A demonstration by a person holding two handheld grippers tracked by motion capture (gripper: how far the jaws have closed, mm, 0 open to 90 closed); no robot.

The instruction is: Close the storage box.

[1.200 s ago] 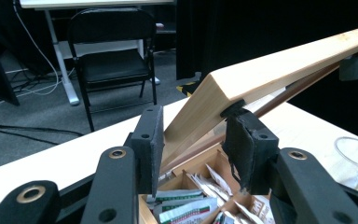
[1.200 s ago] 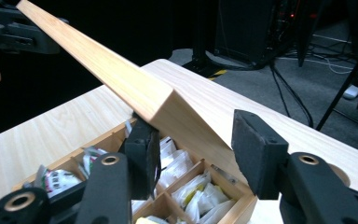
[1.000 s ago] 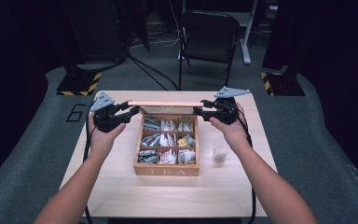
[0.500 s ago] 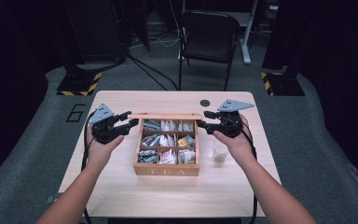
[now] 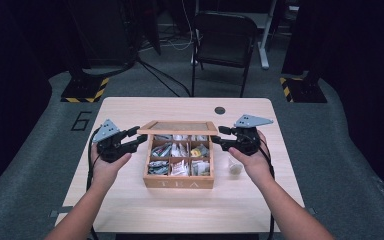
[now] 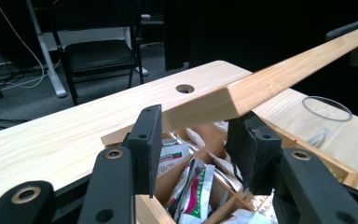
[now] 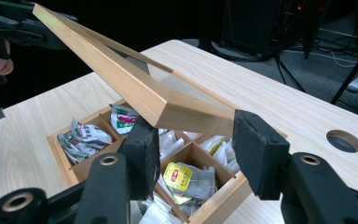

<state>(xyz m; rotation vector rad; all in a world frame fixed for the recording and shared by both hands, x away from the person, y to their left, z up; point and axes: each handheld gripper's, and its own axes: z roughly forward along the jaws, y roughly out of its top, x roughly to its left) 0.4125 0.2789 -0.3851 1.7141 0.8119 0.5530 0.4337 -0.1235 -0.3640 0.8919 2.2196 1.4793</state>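
Pale wood is everywhere here: a light-grained table (image 5: 130,210) carries a square wooden tea box (image 5: 180,182) at its centre, divided into small compartments stuffed with crinkled paper and foil sachets (image 7: 186,179), with "TEA" cut into its front wall. Above the box, tilted and raised at its rear edge, sits the lid (image 5: 178,128), a flat wooden frame with mitred corners and a clear pane set in it. From where I stand the lid runs from nine to three o'clock across the back of the box. The left gripper (image 5: 132,142), black with a grey three-cornered plate on top, comes in from nine o'clock; in the left gripper view its padded jaws sit against the sides of the lid's corner (image 6: 235,95), clamped on it. The right gripper (image 5: 220,137) reaches in from three o'clock, and in the right gripper view its two foam-faced jaws bracket the lid's other corner (image 7: 186,114); whether the pads actually press the wood I cannot tell. Both forearms stretch up from six o'clock, the hands cupped under the gripper bodies and roughly level. A small clear glass cup (image 5: 235,165) stands at four o'clock, just beside the box, and a round cable hole (image 5: 220,110) sits in the tabletop towards one o'clock.
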